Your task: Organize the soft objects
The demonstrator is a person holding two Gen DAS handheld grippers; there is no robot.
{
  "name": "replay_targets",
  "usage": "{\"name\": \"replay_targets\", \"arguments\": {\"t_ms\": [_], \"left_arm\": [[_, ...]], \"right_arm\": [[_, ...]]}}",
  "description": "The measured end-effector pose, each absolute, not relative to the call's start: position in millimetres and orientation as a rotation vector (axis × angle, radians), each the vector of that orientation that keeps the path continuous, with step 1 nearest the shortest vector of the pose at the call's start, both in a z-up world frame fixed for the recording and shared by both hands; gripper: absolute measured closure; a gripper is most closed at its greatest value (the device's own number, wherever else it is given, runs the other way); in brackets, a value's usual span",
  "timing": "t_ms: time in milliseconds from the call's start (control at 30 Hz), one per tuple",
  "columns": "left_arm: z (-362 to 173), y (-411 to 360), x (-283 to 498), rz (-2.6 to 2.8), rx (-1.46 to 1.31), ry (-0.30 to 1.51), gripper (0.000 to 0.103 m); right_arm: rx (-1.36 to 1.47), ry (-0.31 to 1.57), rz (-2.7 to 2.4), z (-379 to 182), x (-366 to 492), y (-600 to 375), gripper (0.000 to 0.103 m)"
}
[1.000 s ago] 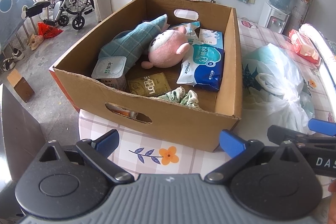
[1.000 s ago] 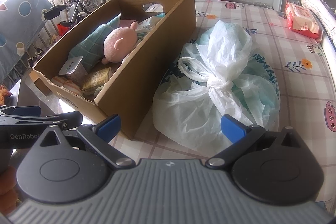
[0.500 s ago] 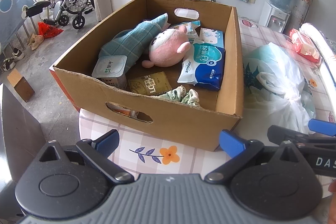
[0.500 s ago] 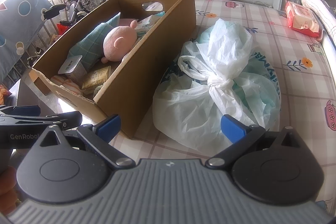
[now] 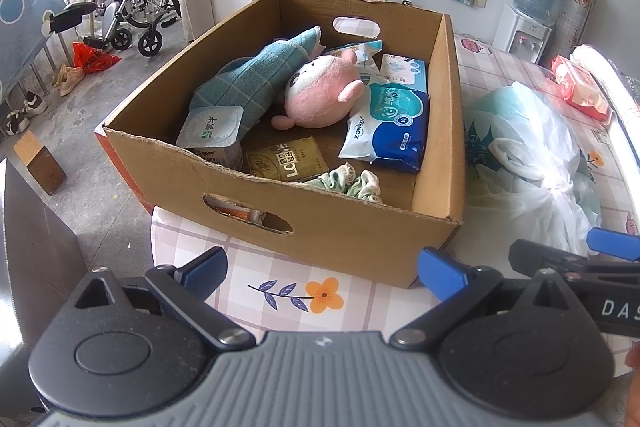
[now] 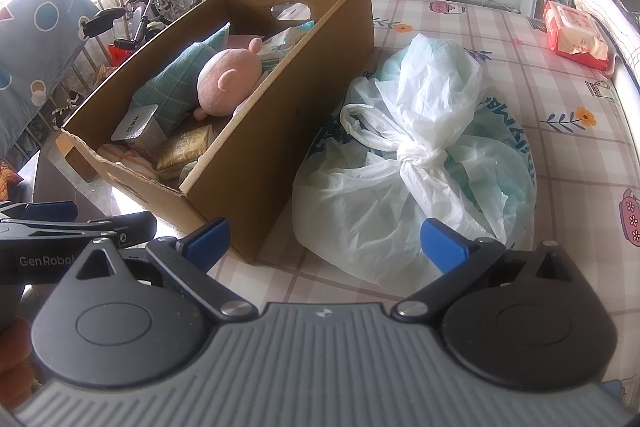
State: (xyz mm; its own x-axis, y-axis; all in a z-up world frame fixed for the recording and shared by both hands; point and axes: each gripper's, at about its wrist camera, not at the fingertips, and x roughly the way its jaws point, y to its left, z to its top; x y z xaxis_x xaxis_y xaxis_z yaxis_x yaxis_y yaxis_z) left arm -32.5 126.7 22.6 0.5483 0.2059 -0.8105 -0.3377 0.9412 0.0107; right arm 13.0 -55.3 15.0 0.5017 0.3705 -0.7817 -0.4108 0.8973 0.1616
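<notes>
A cardboard box point(image 5: 352, 223) stands on the checked tablecloth. Inside lie a pink plush toy point(image 5: 320, 97), a teal checked cushion point(image 5: 244, 87), blue wet-wipe packs point(image 5: 388, 127), a yoghurt cup point(image 5: 212, 133), a yellow packet point(image 5: 286, 159) and a crumpled green cloth point(image 5: 352, 183). A tied white plastic bag point(image 6: 416, 163) lies right of the box point(image 6: 256, 155). My left gripper point(image 5: 322, 273) hovers open before the box's near wall, holding nothing. My right gripper point(image 6: 324, 241) is open too, low over the table in front of the bag and the box corner.
A red-and-white wipes pack point(image 6: 576, 37) lies at the table's far right beside a rolled mat point(image 6: 608, 15). A water dispenser point(image 5: 528, 7) stands by the back wall. A wheelchair point(image 5: 136, 15) and shoes sit on the floor left of the table edge point(image 5: 154, 227).
Both views have shifted only slightly; the left gripper has edged a little nearer the box. Nothing was grasped or released.
</notes>
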Motion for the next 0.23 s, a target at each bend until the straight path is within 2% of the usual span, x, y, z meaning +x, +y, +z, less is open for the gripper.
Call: {"name": "replay_targets", "arguments": {"t_ms": [233], "left_arm": [[21.2, 127.2, -34.6, 0.327, -0.153, 0.936, 0.001]], "right_arm": [[-0.047, 0.933, 0.472, 15.1, 12.9, -55.3, 0.001]]}}
